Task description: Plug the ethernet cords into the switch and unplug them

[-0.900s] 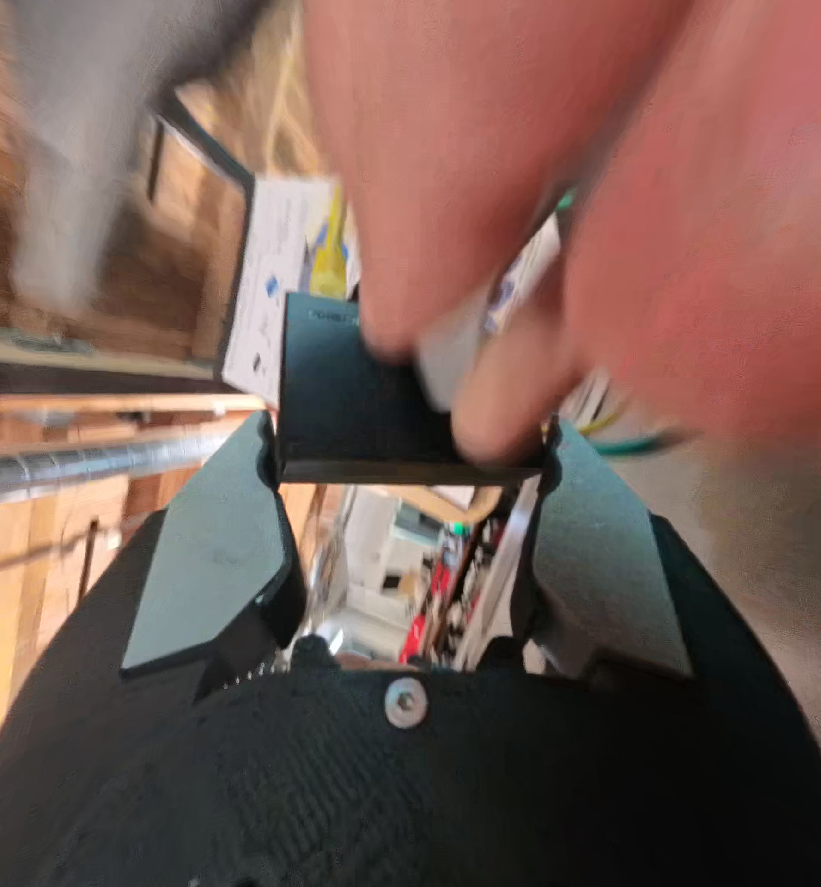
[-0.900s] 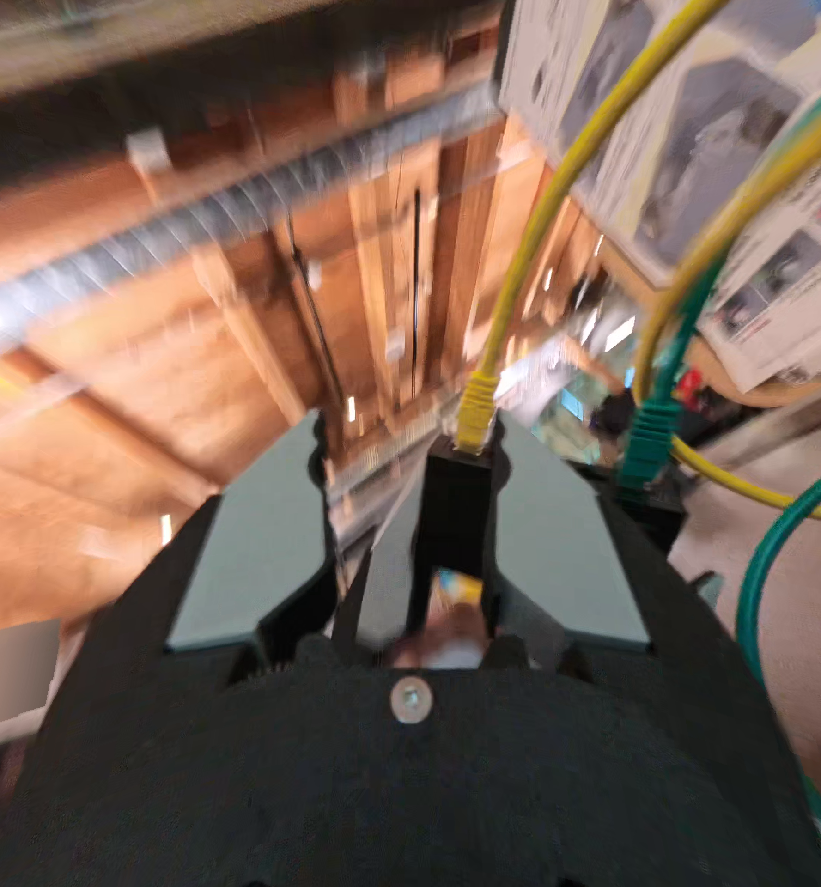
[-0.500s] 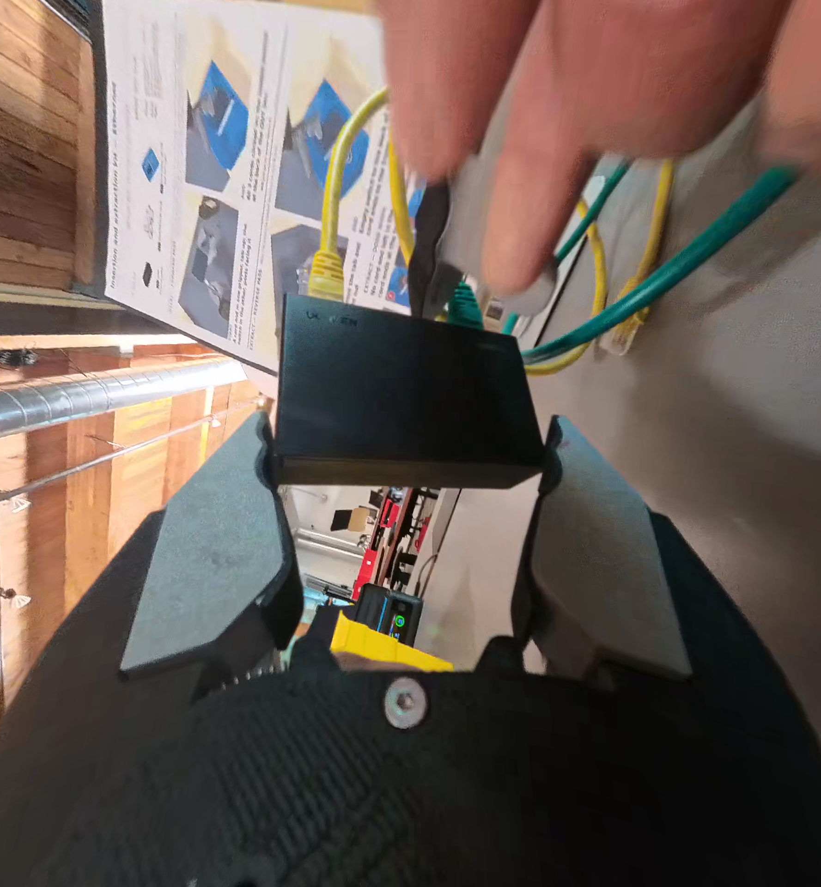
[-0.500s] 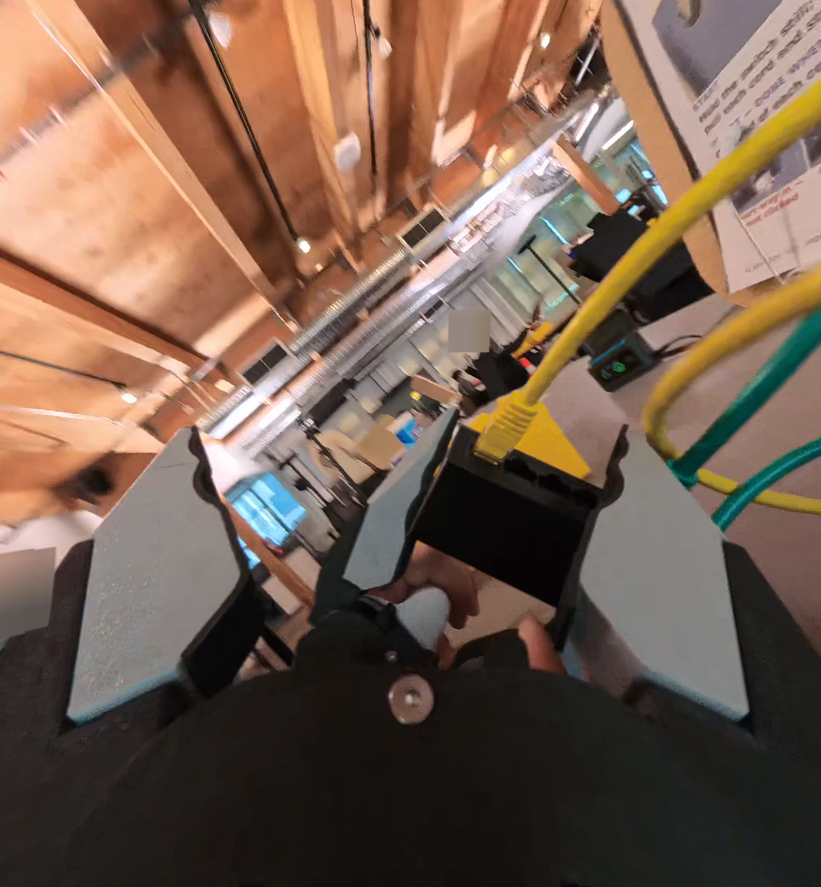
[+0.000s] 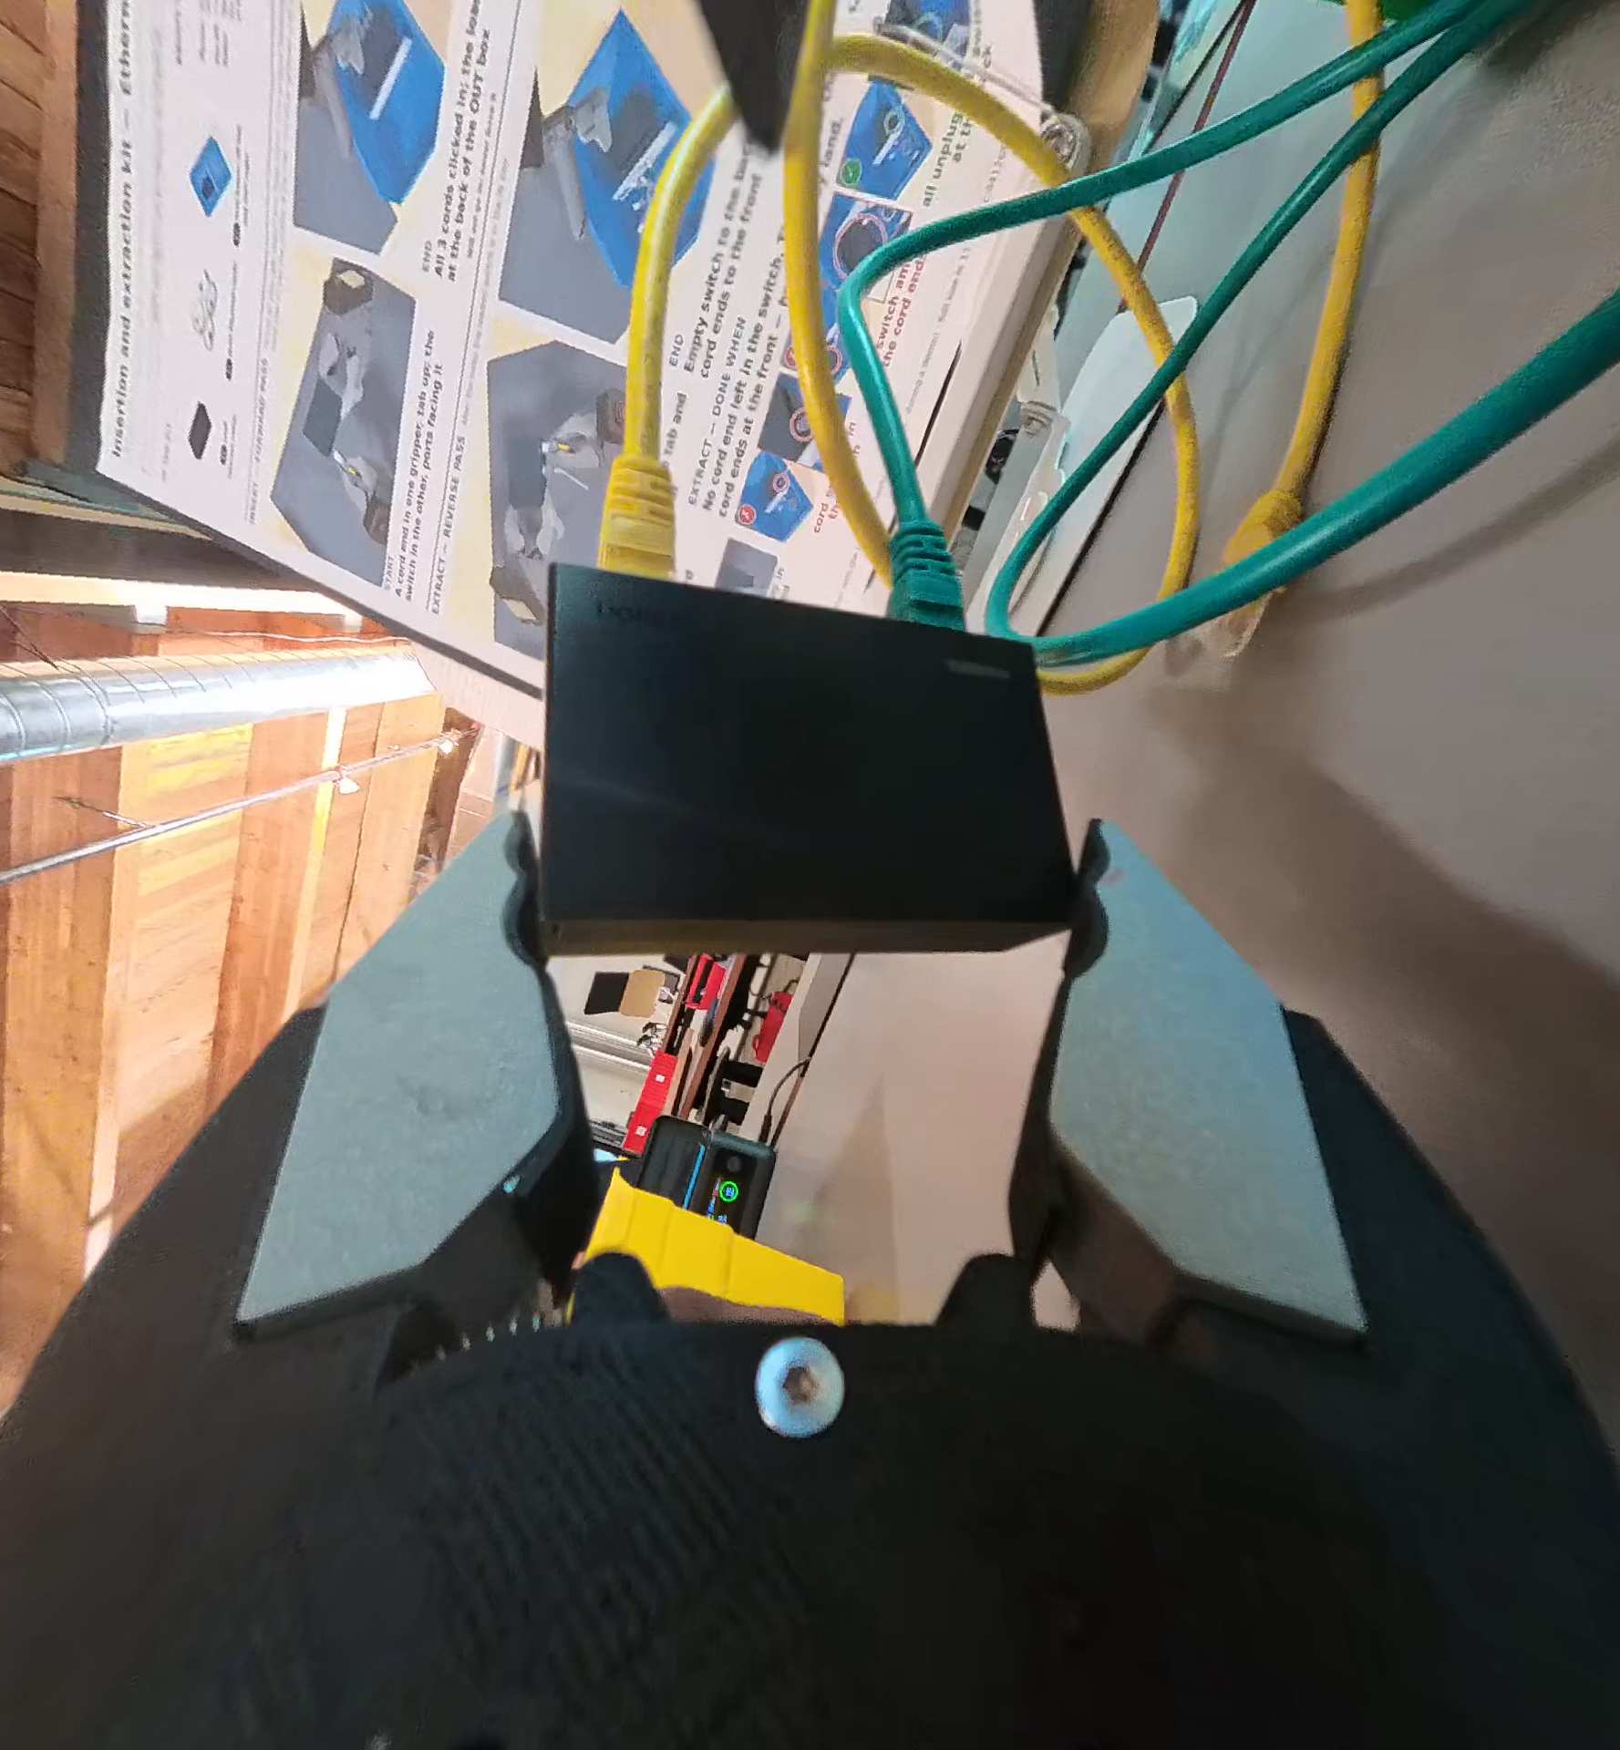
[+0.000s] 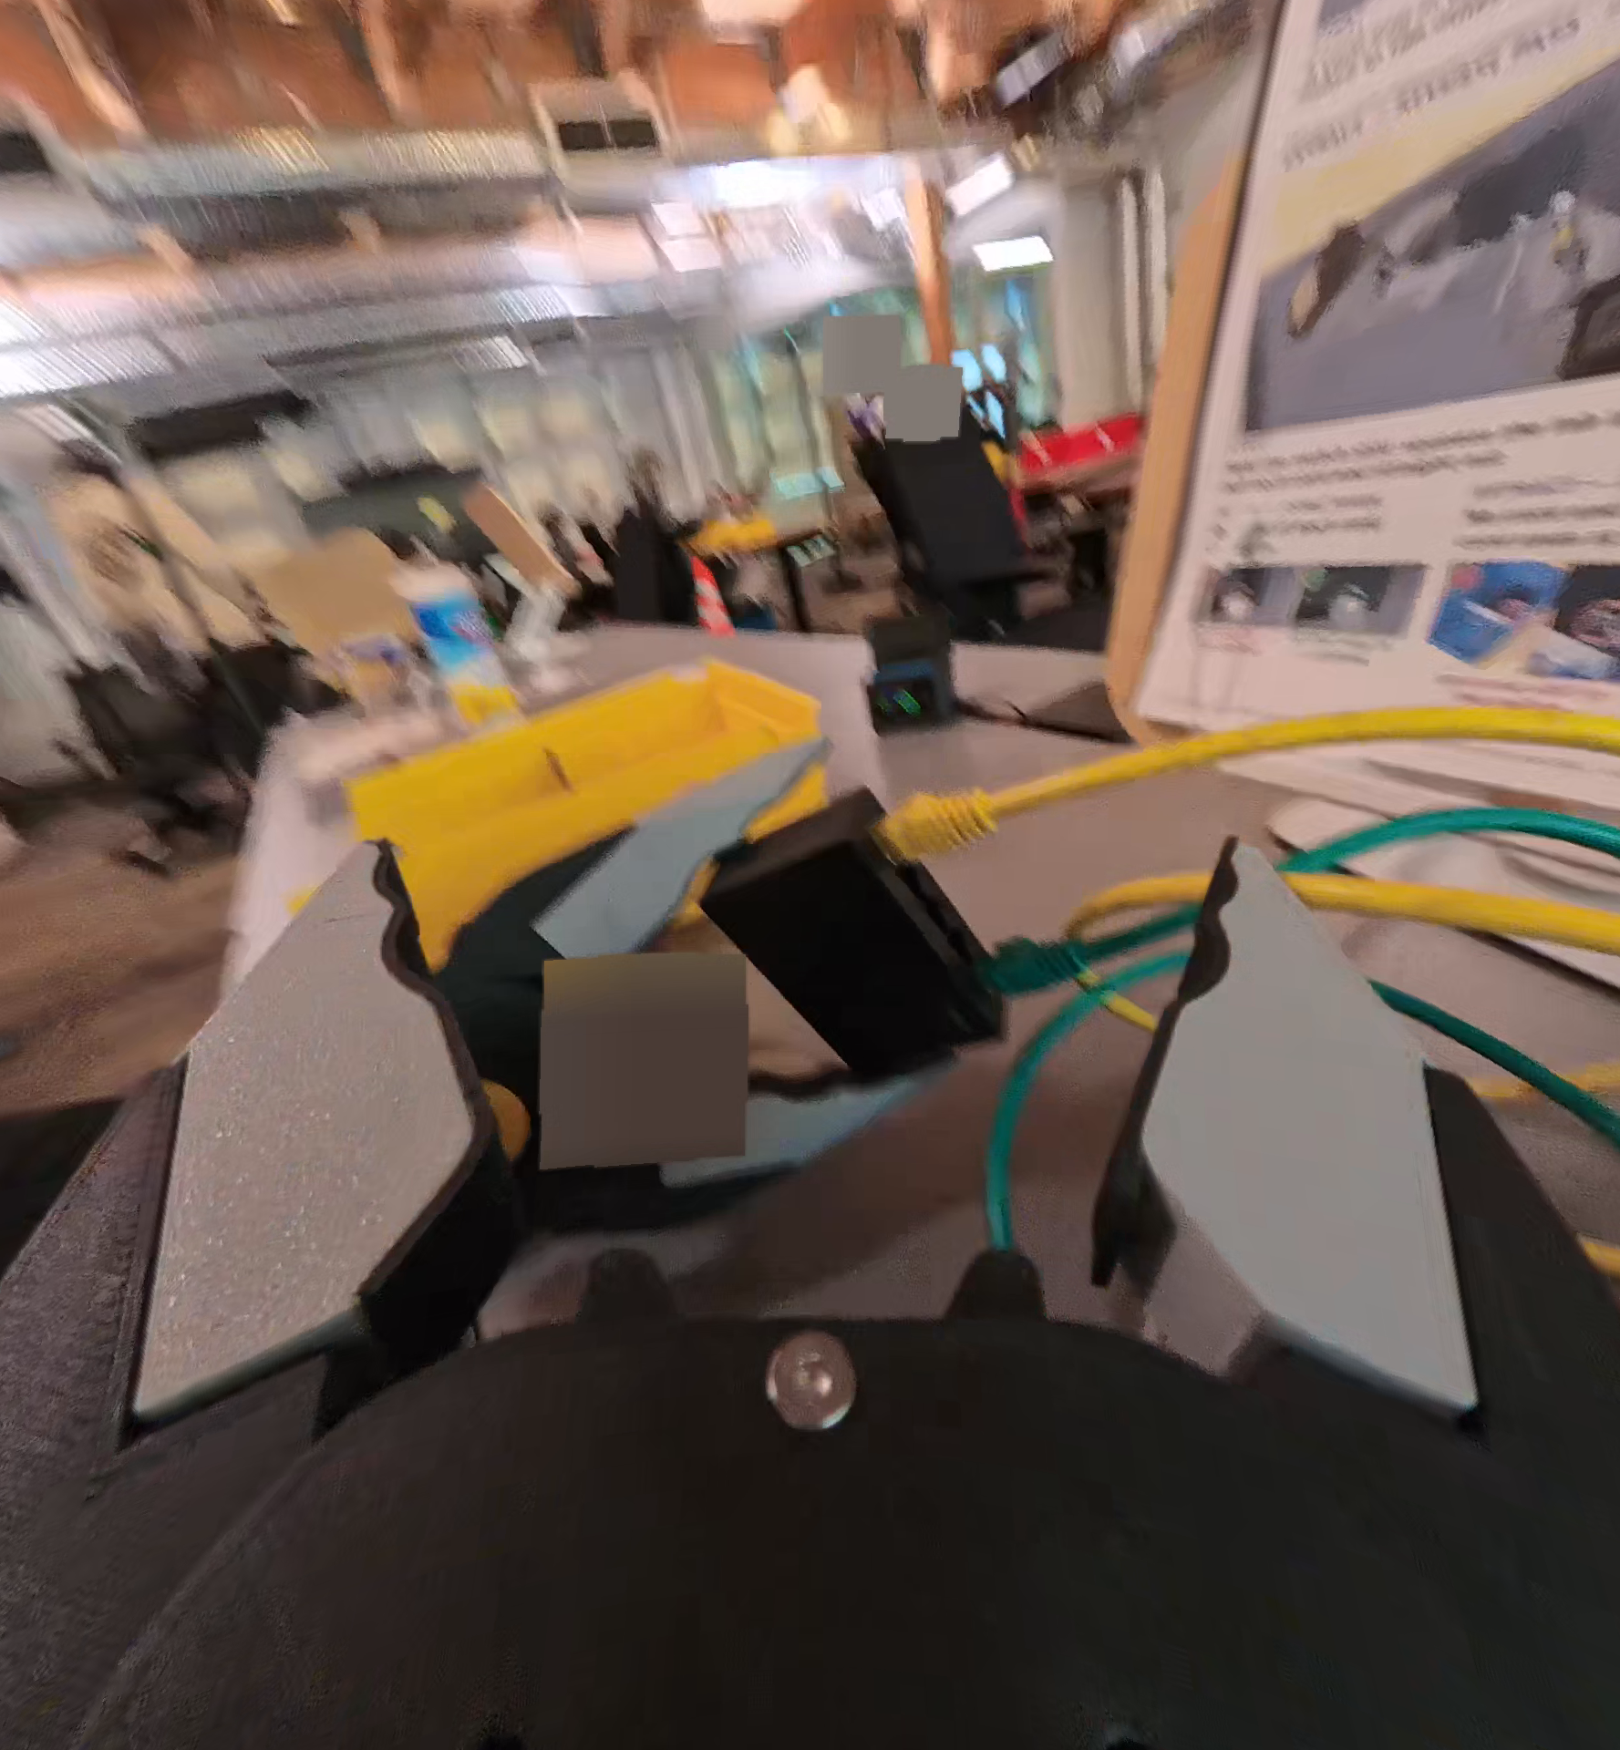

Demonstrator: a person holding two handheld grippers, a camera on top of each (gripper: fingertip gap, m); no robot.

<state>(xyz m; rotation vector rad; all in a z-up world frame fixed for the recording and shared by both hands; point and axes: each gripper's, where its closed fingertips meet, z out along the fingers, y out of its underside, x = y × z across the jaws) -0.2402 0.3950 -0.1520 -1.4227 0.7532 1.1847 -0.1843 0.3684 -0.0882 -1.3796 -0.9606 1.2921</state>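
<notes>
My left gripper [image 5: 801, 852] is shut on the black switch [image 5: 787, 758] and holds it by its two sides above the grey table. A yellow cord [image 5: 637, 502] and a green cord [image 5: 924, 568] are plugged into its far side. A loose yellow plug [image 5: 1265, 530] lies on the table. In the right wrist view, my right gripper [image 6: 806, 881] is wide open and empty, just short of the switch [image 6: 844, 947]. The yellow plug [image 6: 938, 819] and green plug [image 6: 1033, 966] sit in its ports. The left gripper's fingers [image 6: 683, 852] clamp it.
A printed instruction board [image 5: 361, 284] stands behind the cords and also shows in the right wrist view [image 6: 1450, 426]. A yellow bin [image 6: 578, 767] sits beyond the switch. Loops of yellow and green cord [image 6: 1450, 909] lie on the grey table [image 5: 1450, 852].
The bare hand that was at the switch's ports has gone from the left wrist view. My right gripper has opened wider and swung level. The left gripper still holds the switch.
</notes>
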